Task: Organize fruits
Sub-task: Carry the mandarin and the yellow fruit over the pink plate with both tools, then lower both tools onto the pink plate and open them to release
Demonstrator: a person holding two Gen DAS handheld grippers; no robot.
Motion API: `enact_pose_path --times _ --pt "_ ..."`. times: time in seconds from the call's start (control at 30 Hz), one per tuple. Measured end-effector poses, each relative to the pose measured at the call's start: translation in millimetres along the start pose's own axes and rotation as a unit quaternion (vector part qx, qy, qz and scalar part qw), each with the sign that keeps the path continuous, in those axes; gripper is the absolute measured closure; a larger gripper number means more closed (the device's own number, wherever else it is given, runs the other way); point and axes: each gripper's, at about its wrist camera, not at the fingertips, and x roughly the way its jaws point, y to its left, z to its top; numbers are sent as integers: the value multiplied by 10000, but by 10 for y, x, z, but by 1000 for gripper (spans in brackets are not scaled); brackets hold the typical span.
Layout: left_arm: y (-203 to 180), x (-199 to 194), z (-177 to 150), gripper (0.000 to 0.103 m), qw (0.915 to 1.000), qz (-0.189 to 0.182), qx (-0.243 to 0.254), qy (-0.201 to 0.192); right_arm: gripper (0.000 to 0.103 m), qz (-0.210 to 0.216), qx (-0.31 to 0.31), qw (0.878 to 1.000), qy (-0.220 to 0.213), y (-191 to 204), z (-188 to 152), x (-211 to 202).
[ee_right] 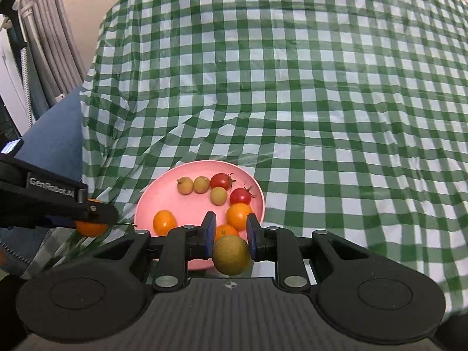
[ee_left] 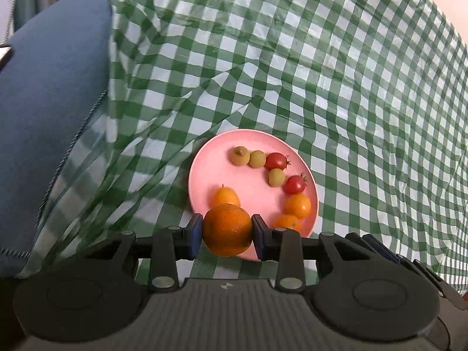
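Grippers both loaded, both parked at the near edge of the pink plate [ee_left: 204,175].

Left gripper [ee_left: 227,235]: blue pads clamped on an orange [ee_left: 227,229], one pad on each side at its widest part. Fruit sits level between the fingers, over the plate's near rim. From the right wrist view the left gripper [ee_right: 87,219] comes in from the left, off the plate's left edge, with the orange [ee_right: 91,228] partly hidden under its black finger.

Right gripper [ee_right: 228,239]: clenched on a brownish-green round fruit [ee_right: 231,254], looks like a kiwi. It hangs low in the pads, most of its body below the fingertips. Position: over the plate's [ee_right: 163,193] near rim.

Surroundings: green-and-white checked tablecloth [ee_right: 321,87], wrinkled, with a ridge of folds running just behind the plate. Blue upholstered seat [ee_left: 52,102] to the left of the cloth. Grey ribbed hoses or curtain folds [ee_right: 44,44] at the far left, cannot tell which.

Plate contents, right wrist view: three small yellow-green fruits [ee_right: 201,184] along the far side, two cherry tomatoes [ee_right: 221,180] with stems right of them, and three small orange fruits [ee_right: 164,221], one on the left, two on the right. The nearest orange one sits right behind the right gripper's fingers and is partly blocked by the kiwi. The row on the right side runs in an arc, fruits touching or nearly so.

Orange skin: pebbled, evenly coloured. Kiwi: dull, matte.
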Motion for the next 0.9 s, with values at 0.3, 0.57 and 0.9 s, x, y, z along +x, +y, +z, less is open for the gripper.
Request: enact_pose_path --times 0.3,0.57,0.9 --pt "-80 551 343 64 9997 13 219 124 80 51 40 9998 191 -22 191 600" --pt "-80 900 435 63 9981 239 485 299 80 79 85 9994 335 11 237 942" --pt "102 666 483 0 9990 383 206 29 39 247 566 9979 191 -106 360 837"
